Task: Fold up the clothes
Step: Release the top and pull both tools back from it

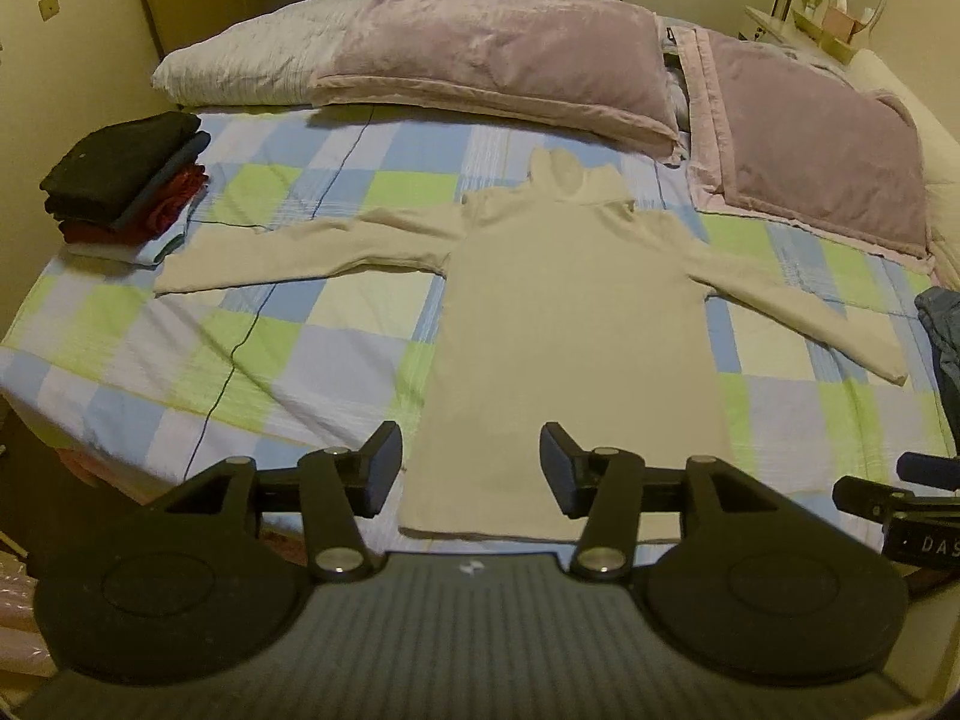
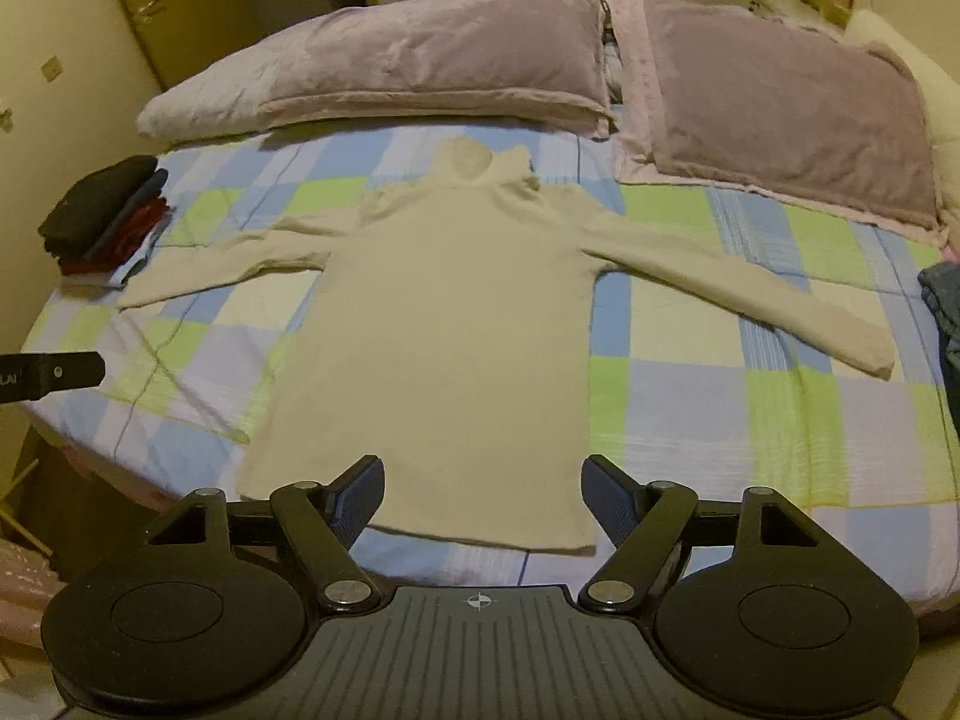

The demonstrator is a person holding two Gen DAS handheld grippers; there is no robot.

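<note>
Just ahead of our left gripper (image 1: 471, 468), whose jaws stand spread with nothing between them, the hem of the cream turtleneck (image 1: 570, 324) lies flat on the checked bedspread (image 1: 270, 324); our right gripper (image 2: 483, 501) hangs over the same hem from the other side, its jaws spread wider and equally empty. We judge the garment to be laid out and ready, with the first fold not yet begun: both sleeves reach outward, one to the left (image 1: 288, 252) and one to the right (image 2: 750, 300), and the body lies smooth between them. The next move, as we read it, calls for each gripper to travel outward and forward to a sleeve or a shoulder edge, pinch a single layer cleanly, and bring it in across the body. Farther off to the left sits a stack of folded clothes (image 1: 126, 174), close to the left cuff, so a wide sweep there could disturb it. Off to the right edge a bundle of blue fabric (image 2: 945, 312) waits. Beyond the collar lie two mauve pillows (image 2: 456, 60), well clear of the work.
</note>
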